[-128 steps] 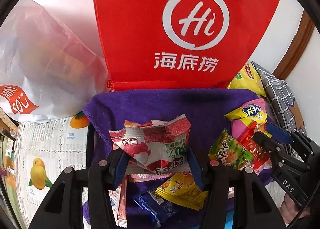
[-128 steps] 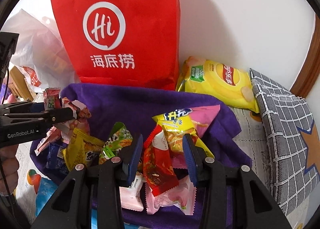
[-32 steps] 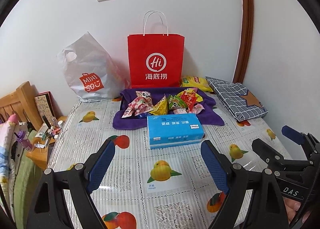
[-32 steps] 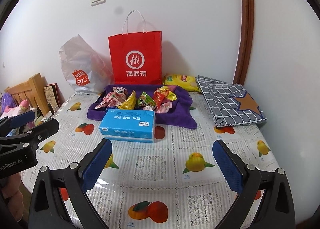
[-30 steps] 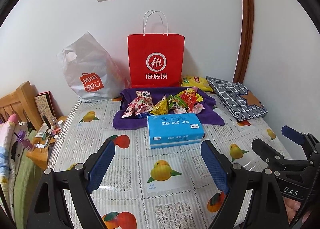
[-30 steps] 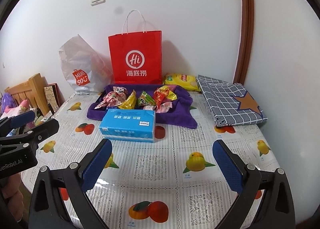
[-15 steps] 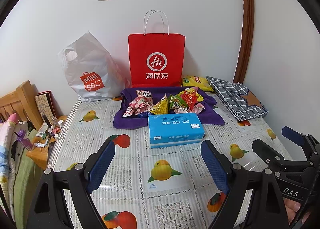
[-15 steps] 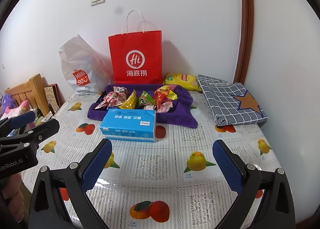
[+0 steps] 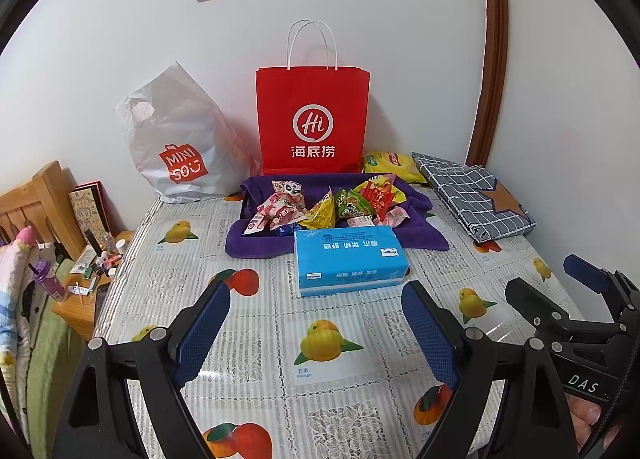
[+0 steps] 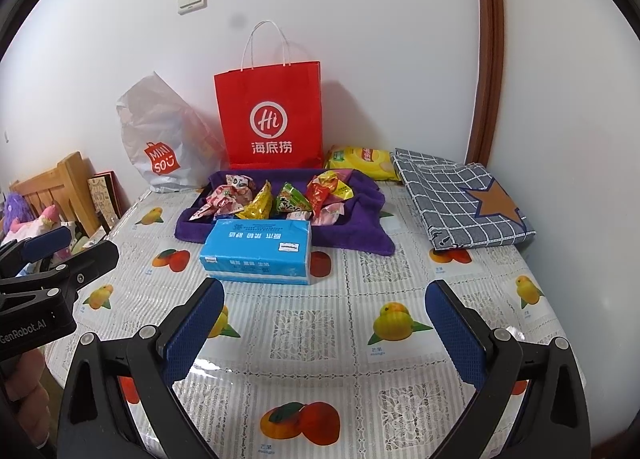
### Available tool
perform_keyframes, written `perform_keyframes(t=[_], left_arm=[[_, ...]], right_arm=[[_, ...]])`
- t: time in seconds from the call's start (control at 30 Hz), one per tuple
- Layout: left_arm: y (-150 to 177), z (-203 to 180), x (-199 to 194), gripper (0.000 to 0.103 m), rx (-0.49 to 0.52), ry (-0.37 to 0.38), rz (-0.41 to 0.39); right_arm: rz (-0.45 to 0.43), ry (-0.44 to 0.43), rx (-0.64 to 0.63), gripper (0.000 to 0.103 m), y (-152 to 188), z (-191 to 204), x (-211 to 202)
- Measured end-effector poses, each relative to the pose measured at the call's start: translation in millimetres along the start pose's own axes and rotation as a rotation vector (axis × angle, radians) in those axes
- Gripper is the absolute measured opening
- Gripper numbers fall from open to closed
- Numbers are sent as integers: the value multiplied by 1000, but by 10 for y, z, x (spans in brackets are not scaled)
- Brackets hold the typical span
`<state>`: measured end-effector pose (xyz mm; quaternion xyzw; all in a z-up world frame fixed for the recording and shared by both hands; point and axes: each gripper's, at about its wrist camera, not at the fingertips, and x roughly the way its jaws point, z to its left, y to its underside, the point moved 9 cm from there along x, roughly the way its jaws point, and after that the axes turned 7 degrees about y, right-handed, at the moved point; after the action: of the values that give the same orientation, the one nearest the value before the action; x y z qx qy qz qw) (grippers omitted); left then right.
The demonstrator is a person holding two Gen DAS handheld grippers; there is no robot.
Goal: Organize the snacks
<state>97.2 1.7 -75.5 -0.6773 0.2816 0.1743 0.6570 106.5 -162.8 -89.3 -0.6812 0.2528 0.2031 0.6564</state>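
Several small snack packets [image 9: 328,207] lie in a heap on a purple towel [image 9: 256,245] at the back of the table; they also show in the right wrist view [image 10: 280,199]. A yellow chip bag [image 10: 362,161] lies behind the towel at the right. My left gripper [image 9: 316,323] is open and empty, held above the table's front, well short of the snacks. My right gripper [image 10: 326,319] is open and empty, also at the front. Each gripper shows at the edge of the other's view.
A blue tissue pack [image 9: 350,259] lies in front of the towel. A red paper bag [image 9: 312,123] and a white plastic bag [image 9: 180,147] stand against the wall. A folded grey checked cloth [image 10: 464,199] lies at the right. A wooden bedside stand [image 9: 80,283] is at left.
4.3 s ago both grippers were close over the towel, the left shut on a red and white packet. Both have pulled back and opened. Over the last second nothing has visibly moved.
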Motion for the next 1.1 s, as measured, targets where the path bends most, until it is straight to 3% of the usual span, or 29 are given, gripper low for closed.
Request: perform_keyframes(t=[1.1], left_arm=[[5,-1,-1,87,-3,1,2]], right_arm=[[-6,-3,5,100,-3,-1,-30]])
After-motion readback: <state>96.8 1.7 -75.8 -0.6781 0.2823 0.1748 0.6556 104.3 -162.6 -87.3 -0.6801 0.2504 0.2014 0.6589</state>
